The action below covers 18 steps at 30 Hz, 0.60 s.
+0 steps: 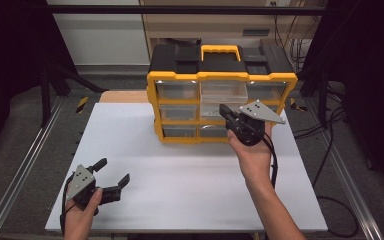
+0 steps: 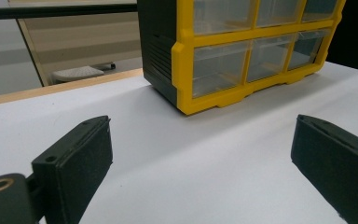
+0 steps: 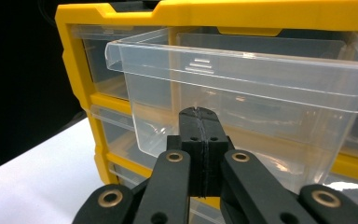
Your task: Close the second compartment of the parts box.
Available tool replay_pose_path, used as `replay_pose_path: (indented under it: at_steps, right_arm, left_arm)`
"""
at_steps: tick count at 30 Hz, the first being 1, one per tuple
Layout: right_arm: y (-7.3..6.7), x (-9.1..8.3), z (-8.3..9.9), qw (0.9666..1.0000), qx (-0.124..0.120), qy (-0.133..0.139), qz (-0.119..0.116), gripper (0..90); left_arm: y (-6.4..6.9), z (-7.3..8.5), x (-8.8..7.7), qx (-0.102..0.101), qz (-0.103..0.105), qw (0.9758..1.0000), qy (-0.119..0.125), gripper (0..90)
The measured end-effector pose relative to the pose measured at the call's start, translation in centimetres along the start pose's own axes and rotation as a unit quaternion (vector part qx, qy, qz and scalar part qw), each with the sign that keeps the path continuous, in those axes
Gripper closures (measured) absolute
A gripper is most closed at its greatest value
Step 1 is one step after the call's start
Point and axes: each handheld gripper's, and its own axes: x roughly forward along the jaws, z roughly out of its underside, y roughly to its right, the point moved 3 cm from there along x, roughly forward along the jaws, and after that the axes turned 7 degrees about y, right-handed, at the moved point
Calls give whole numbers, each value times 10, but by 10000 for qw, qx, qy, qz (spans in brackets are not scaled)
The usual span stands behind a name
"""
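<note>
I see the clear plastic drawer pulled partway out of the top row, middle column, of the yellow-framed black organiser cabinet, which stands at the far side of the white table. My right gripper sits right in front of that drawer, its jaws pressed together with nothing between them; in the right gripper view their joined tips point at the drawer's front wall below its lip, very close to it, though I cannot tell whether they touch. The neighbouring clear drawers in the cabinet look pushed in. On top of the cabinet I make out a yellow carry handle. My left gripper is well apart from all this, low over the near left part of the table, with its jaws spread wide and nothing between them; the left gripper view looks across bare table toward the cabinet's lower corner.
</note>
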Motion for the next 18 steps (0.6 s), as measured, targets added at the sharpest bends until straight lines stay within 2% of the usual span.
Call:
replay_pose_path:
  at_steps: [10,18]
  right_arm:
    - [1,3,-4,9991,-379,42,172,900]
    - [3,6,-3,9985,-473,-16,261,900]
  left_arm:
    - [1,0,0,12,22,10000,-10,53]
    - [4,1,3,45,87,9999,-66,53]
